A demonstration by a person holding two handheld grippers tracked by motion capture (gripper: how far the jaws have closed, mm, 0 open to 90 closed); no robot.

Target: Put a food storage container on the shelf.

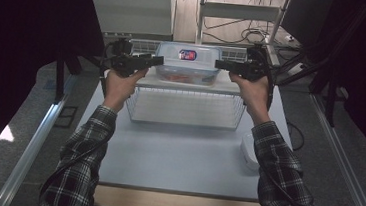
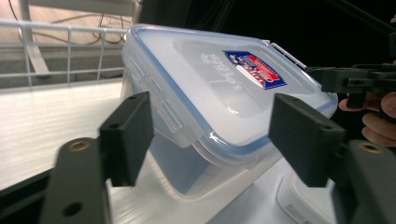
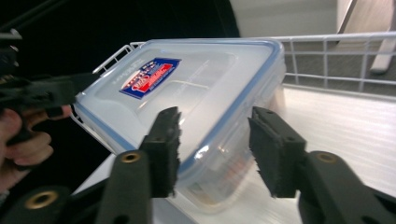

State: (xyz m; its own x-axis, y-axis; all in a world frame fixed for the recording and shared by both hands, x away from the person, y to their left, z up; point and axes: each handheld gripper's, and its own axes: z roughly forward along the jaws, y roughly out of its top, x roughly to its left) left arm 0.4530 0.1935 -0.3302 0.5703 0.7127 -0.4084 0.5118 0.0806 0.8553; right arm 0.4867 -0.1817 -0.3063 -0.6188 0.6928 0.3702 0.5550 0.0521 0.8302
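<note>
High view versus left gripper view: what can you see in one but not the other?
High view alone: the person's checked sleeves, the wire basket under the shelf, and a white thing at the table's right edge.

Left gripper view alone: the left gripper close up, open, its black fingers either side of the box's corner, not touching.

Both: the clear lidded box with its red and blue sticker, and the right gripper.

A grey floor [image 1: 314,129] is spreading out to both sides of the tongs — black curtains [image 1: 20,43] are hanging left and right. Beyond them, cables [image 1: 249,36] are trailing beneath a white shelf frame [image 1: 239,10].
</note>
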